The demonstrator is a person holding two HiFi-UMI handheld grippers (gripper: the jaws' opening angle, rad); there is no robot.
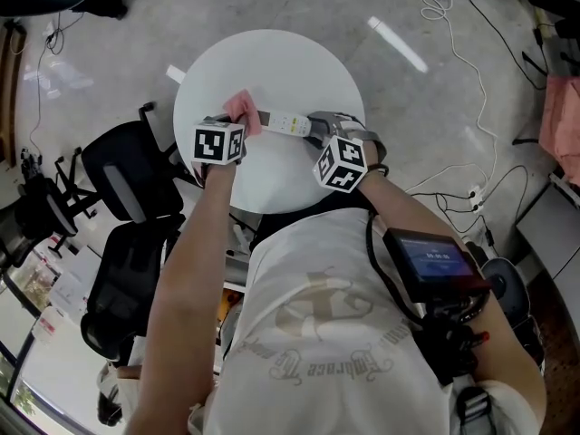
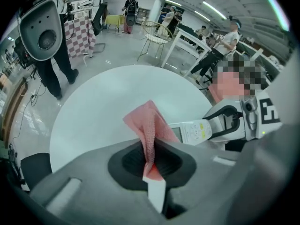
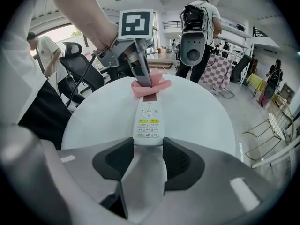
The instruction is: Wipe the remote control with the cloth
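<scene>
Round white table (image 1: 272,71) | left gripper (image 2: 151,165): jaws pinched on pink cloth (image 2: 151,125); cloth lies against far end of remote control (image 3: 148,123) | right gripper (image 3: 147,146): jaws clamped on remote control's near end

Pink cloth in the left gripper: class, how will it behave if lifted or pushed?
The pink woven cloth probably flops: it bunches where the left gripper pinches it. It looks thin, so likely light. Its textured weave should grip the white remote control rather than slide.

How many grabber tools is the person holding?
2. The left tool pinches the pink cloth; the right tool grips one end of the remote. None look hidden.
</scene>
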